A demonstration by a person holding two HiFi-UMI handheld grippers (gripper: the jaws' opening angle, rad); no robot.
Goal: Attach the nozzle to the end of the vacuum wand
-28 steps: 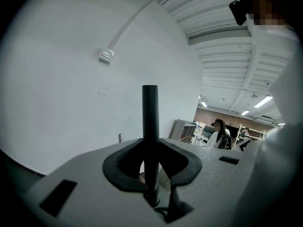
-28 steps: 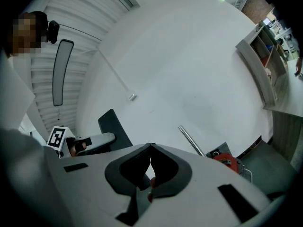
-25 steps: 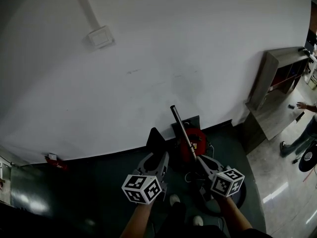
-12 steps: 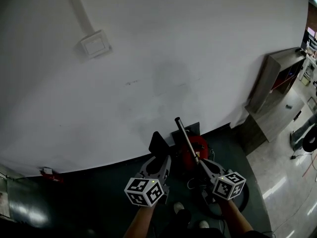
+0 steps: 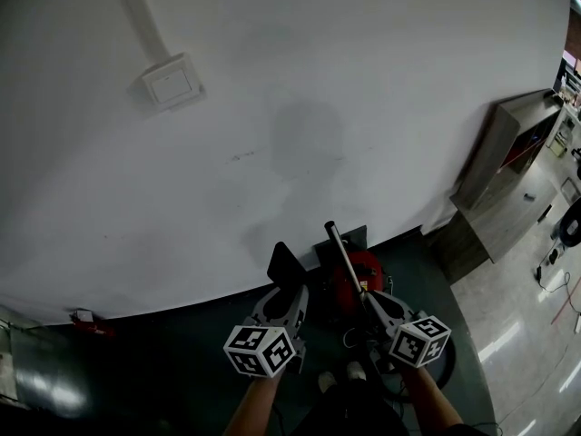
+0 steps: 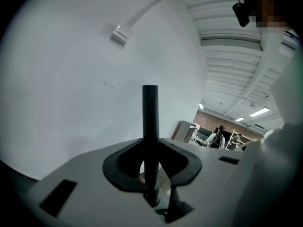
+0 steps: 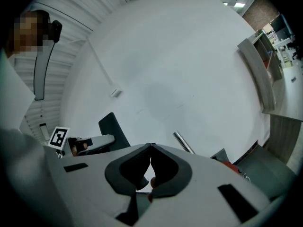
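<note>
My left gripper [image 5: 289, 291] is shut on the flat black nozzle [image 5: 283, 263], which sticks up out of its jaws. In the left gripper view the nozzle [image 6: 150, 117] shows edge-on, standing between the two jaws [image 6: 151, 143]. The metal vacuum wand [image 5: 343, 257] slants up toward the wall, over the red vacuum body [image 5: 354, 278]. Its lower end disappears at my right gripper [image 5: 374, 300]. The right gripper [image 7: 150, 146] has its tips pressed together with nothing between them. The wand [image 7: 183, 143] shows just past its right jaw. The nozzle [image 7: 112, 126] is to the wand's left, apart from it.
A white wall fills the view ahead, with a switch box [image 5: 172, 82] on it. A grey cabinet [image 5: 504, 148] stands at the right on shiny floor. A black hose [image 5: 443, 363] coils on the dark mat [image 5: 163, 352] by my feet.
Both grippers have moved toward the wall, the left one carrying the nozzle. The wand's top now sits lower against the wall. The person at the far right has left the view.
</note>
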